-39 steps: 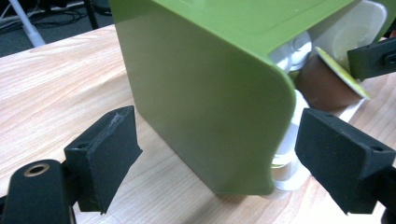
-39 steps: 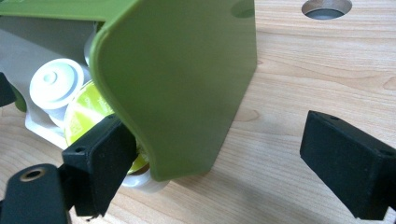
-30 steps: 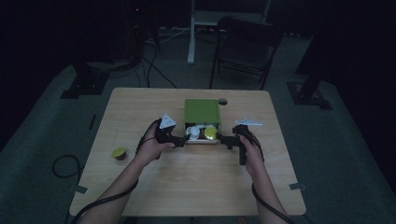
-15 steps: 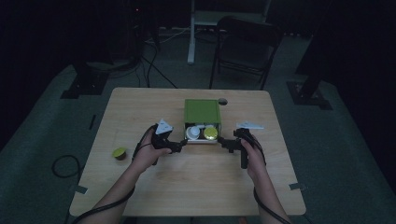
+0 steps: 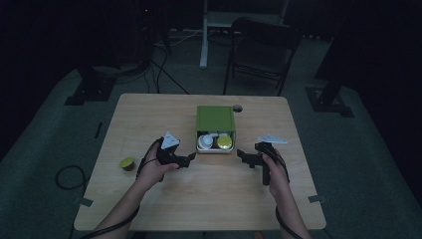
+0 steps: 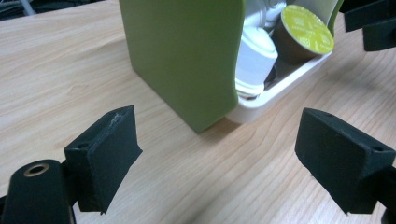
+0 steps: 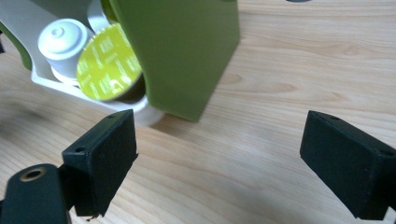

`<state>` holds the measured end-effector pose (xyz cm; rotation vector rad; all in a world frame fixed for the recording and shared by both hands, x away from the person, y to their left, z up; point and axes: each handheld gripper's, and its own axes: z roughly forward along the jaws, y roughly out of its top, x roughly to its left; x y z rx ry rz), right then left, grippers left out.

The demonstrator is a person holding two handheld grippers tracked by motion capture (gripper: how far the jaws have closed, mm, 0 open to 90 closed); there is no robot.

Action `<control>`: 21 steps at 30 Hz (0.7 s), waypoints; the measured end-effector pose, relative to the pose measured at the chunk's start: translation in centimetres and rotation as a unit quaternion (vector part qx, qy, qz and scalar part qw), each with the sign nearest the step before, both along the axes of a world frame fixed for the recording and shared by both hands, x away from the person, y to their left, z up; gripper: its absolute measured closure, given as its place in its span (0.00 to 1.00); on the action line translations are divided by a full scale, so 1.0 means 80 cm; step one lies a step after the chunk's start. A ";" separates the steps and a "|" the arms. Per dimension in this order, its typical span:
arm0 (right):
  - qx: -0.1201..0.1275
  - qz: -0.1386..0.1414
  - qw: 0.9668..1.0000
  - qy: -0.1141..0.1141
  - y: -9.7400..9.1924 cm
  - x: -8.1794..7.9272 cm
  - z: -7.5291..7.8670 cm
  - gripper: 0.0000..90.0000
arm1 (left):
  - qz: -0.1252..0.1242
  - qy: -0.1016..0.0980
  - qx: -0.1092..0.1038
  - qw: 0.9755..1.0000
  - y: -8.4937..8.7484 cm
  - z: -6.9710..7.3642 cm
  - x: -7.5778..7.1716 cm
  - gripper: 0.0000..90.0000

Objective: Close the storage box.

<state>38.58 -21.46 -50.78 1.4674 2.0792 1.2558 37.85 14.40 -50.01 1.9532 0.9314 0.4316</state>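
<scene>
A green box (image 5: 215,118) stands mid-table with its white drawer (image 5: 215,149) pulled out toward me. In the drawer sit a white capsule (image 5: 205,142) and a capsule with a yellow-green lid (image 5: 224,142). My left gripper (image 5: 191,158) rests open just left of the drawer front, and the left gripper view has the box (image 6: 187,56), drawer rim (image 6: 275,88) and both capsules (image 6: 254,58) (image 6: 306,30) beyond its empty jaws (image 6: 224,149). My right gripper (image 5: 240,155) is open to the drawer's right, facing the box (image 7: 182,51) and the yellow-lidded capsule (image 7: 107,63).
A loose yellow-green capsule (image 5: 127,163) lies near the table's left edge. A round cable hole (image 5: 237,108) sits behind the box. A dark chair (image 5: 261,50) stands beyond the far edge. Bare wood (image 5: 214,194) stretches between my forearms.
Both hands have drawn back a little toward the near edge, away from the drawer front. The box and drawer stay where they were.
</scene>
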 end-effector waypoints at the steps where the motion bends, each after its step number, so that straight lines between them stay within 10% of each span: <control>1: 0.000 -0.002 1.000 0.000 -0.003 -0.002 0.000 0.12 | 0.002 0.002 0.001 1.000 0.002 0.000 -0.001 0.15; 21: -0.022 -0.036 0.999 0.000 -0.038 -0.031 -0.018 0.12 | 0.040 0.018 0.010 0.999 0.023 -0.028 -0.024 0.15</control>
